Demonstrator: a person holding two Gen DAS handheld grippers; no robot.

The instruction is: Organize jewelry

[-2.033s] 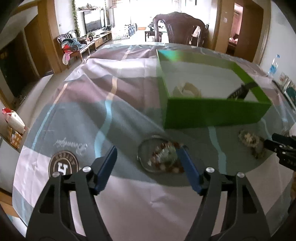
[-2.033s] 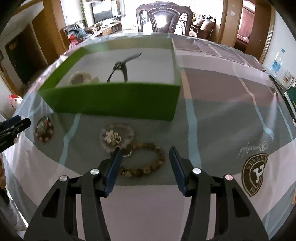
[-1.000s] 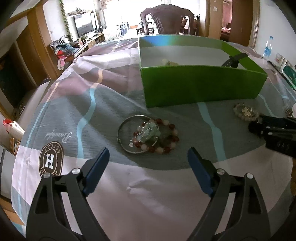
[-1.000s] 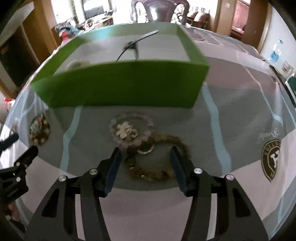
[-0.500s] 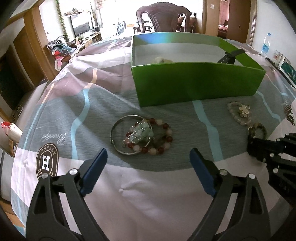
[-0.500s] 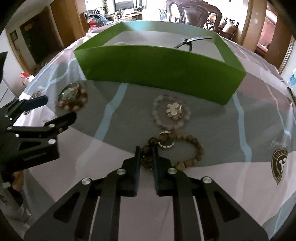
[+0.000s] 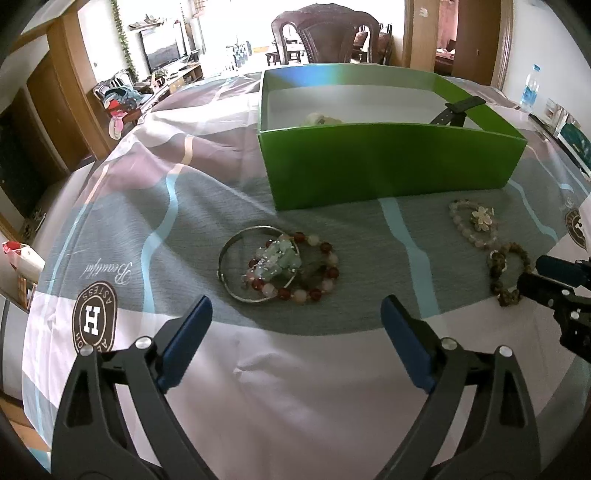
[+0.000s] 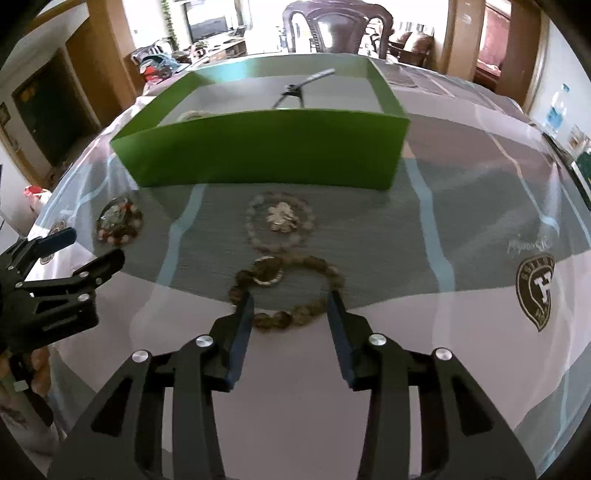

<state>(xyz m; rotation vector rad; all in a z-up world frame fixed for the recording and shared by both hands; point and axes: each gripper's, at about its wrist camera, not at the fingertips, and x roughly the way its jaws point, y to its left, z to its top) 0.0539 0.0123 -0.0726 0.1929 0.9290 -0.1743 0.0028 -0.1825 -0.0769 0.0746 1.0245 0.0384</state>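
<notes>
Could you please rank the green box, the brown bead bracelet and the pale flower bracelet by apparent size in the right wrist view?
1. green box
2. brown bead bracelet
3. pale flower bracelet, only slightly smaller-looking; it lies farther away, so these two are unsure.

**Box at the back, bracelets in front**

On the tablecloth the box stands farthest from both cameras. Inside it, a watch leans against the right wall and a small pale piece lies toward the left (too hidden by the front wall to identify). In front of the box's left corner a bangle overlaps a beaded bracelet, with a charm cluster lying on both. To their right, well apart, a flower-charm bracelet lies just before the box, and nearer the camera a wooden-bead bracelet touches it. A chair stands behind the table.
</notes>
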